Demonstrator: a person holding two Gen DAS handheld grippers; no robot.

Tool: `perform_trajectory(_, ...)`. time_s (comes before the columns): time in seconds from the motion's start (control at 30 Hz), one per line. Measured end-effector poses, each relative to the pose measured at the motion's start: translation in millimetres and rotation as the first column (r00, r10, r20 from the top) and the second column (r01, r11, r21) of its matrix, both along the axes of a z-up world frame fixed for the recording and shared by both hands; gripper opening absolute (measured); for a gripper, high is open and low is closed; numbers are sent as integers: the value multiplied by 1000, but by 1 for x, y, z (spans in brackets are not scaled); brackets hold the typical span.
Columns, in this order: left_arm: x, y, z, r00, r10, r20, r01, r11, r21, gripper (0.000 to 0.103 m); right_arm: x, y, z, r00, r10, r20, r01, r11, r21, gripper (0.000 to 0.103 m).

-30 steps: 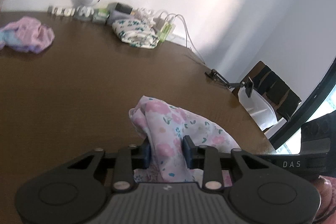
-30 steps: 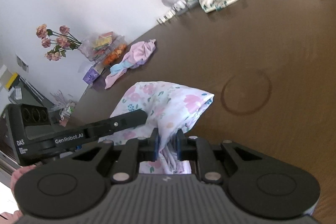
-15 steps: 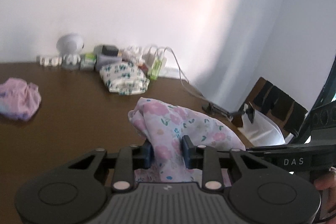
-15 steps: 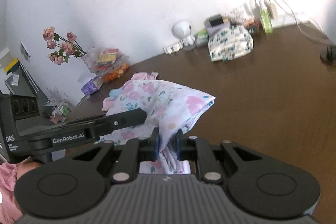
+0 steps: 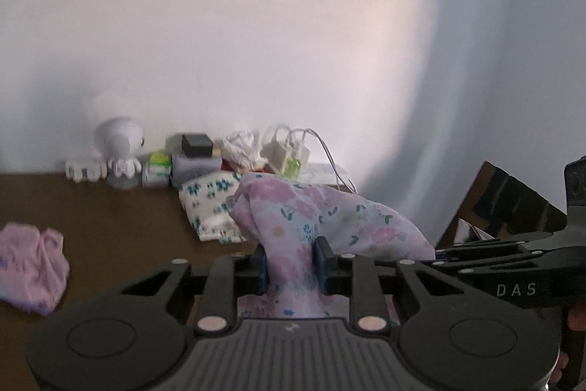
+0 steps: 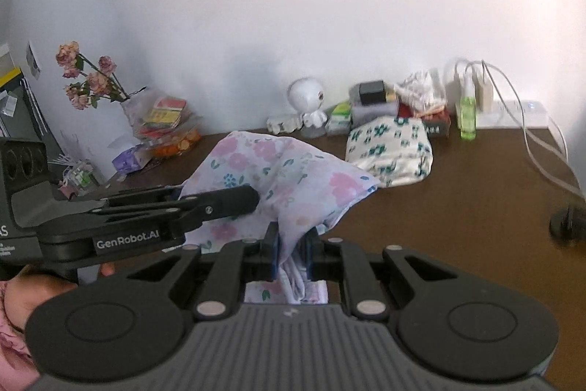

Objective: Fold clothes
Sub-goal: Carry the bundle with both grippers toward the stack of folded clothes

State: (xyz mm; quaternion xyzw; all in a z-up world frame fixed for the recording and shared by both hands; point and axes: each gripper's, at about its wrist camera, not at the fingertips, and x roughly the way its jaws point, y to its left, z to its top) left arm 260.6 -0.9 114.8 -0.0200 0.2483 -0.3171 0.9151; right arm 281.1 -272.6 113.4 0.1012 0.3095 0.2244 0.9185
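A pale floral garment with pink flowers [image 5: 322, 218] hangs bunched between both grippers, lifted off the brown table [image 5: 110, 218]. My left gripper [image 5: 289, 262] is shut on one bunch of it. In the right wrist view the same garment [image 6: 285, 178] is pinched by my right gripper [image 6: 291, 253], also shut. The left gripper's body [image 6: 146, 211] reaches in from the left there, its tip hidden in the cloth. The right gripper's body [image 5: 512, 266] shows at the right edge of the left wrist view.
A folded white cloth with teal flowers [image 6: 392, 152] lies near the wall, a crumpled pink garment [image 5: 29, 270] at the left. Along the wall stand a white toy [image 6: 306, 98], boxes, a green bottle [image 6: 467, 116], chargers with cables and dried flowers [image 6: 88, 79].
Both grippers have risen and tilted up with the floral garment; the views swung from the tabletop to the wall. The grips have not changed.
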Motion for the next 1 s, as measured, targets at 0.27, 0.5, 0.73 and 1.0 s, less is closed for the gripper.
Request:
perform_trajectory(0.27, 74, -22, 6, 1000, 19, 10, -19, 1000, -3, 18, 80, -4, 8, 1000, -19, 3, 19, 998, -53, 12)
perform_trajectory(0.5, 141, -42, 8, 998, 56, 25, -56, 998, 6, 17, 149, -10, 12, 1000, -31, -1, 31, 995, -93, 12)
perform_trajectory(0.73, 204, -56, -5, 994, 108, -15, -108, 994, -9, 17, 213, -11, -2, 999, -15, -34, 11, 993, -115, 12)
perform_trajectory(1.0, 257, -81, -45, 977, 165, -134, -169, 985, -23, 17, 272, -6, -44, 995, 16, -99, -31, 988, -152, 12)
